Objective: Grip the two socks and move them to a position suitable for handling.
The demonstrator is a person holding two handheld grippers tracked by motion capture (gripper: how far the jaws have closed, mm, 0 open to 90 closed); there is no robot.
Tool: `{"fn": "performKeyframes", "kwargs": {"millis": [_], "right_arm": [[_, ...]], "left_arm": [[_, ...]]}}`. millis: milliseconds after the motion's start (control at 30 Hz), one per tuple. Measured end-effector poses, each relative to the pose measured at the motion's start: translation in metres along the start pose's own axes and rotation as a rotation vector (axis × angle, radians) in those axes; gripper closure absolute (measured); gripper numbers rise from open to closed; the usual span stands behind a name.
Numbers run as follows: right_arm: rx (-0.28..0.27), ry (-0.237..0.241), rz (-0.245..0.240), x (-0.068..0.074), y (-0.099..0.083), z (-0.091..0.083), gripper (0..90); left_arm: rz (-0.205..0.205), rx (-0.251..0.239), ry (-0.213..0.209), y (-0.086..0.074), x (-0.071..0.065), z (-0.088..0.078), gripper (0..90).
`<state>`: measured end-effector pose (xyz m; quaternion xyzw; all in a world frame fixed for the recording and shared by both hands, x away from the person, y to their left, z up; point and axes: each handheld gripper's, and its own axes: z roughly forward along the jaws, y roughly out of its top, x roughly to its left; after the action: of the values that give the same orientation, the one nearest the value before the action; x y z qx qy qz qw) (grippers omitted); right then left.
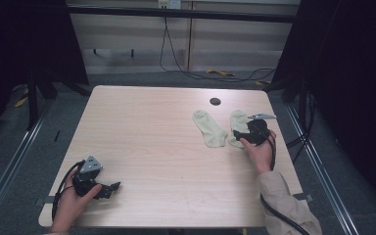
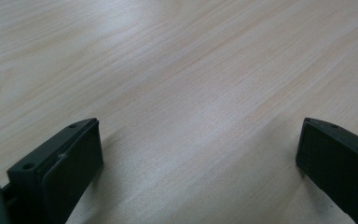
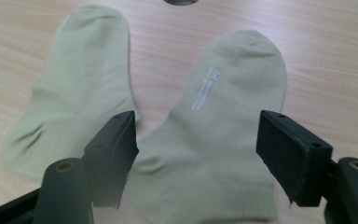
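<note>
At the near left corner of the pale wooden table (image 1: 166, 161), the left gripper (image 1: 108, 190) rests low in the person's left hand (image 1: 73, 198), its jaws spread wide with only bare wood grain between them, as the left gripper view shows. It lies well apart from both socks. Farther up the table and to the right, the person's right hand (image 1: 259, 152) holds the right gripper (image 3: 196, 154) over the lower end of the right sock (image 3: 219, 140). In the right gripper view its jaws stand apart on either side of that sock's leg and cuff, not pressing the cloth; whether they touch the table cannot be told. The sock lies flat, toe pointing away from the gripper, with a faint white print along its middle. Just beside it, to the left in the right gripper view and close to that side's jaw, lies the left sock (image 3: 72, 93), also flat and pale yellow-green, its toe likewise pointing away. Beyond the two toes, a dark round grommet (image 1: 215, 101) sits in the table near its far edge.
</note>
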<state>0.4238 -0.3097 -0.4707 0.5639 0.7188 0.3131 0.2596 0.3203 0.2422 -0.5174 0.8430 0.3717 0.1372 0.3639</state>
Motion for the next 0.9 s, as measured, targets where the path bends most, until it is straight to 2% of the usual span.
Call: {"fn": "performKeyframes", "kwargs": {"millis": [200,300,367,400,467,567,667,767,833,900], "right_arm": [[0.033,-0.044,0.041,-0.003,0.011,0.027,29.2],[0.051,-0.095,0.008,0.0,0.013,0.035,30.5],[0.074,-0.092,0.013,0.002,0.013,0.04,31.8],[0.085,-0.118,-0.002,0.004,0.013,0.042,32.3],[0.097,-0.11,-0.019,0.005,0.011,0.045,34.5],[0.093,-0.109,0.031,0.003,0.008,0.046,35.9],[0.052,-0.113,0.026,0.002,0.01,0.044,36.9],[0.068,-0.111,0.05,-0.002,0.01,0.046,36.9],[0.055,-0.125,0.078,-0.006,0.01,0.044,38.6],[0.101,-0.112,0.096,-0.007,0.008,0.047,38.2]], "left_arm": [[0.006,0.005,-0.001,0.0,0.0,0.0,0.1],[0.007,0.008,-0.006,0.0,0.0,-0.001,0.1],[0.007,0.008,-0.007,0.0,0.0,0.0,0.1],[0.008,0.009,-0.006,0.0,0.0,-0.001,0.1],[0.007,0.009,-0.007,0.0,0.0,-0.001,0.1],[0.007,0.008,-0.007,0.0,0.0,-0.001,0.1],[0.009,0.009,-0.008,0.0,0.0,-0.001,0.1],[0.008,0.008,-0.008,0.0,0.0,0.0,0.1],[0.009,0.009,-0.008,0.0,0.0,0.0,0.1],[0.008,0.008,-0.008,0.0,0.0,0.0,0.1]]}}
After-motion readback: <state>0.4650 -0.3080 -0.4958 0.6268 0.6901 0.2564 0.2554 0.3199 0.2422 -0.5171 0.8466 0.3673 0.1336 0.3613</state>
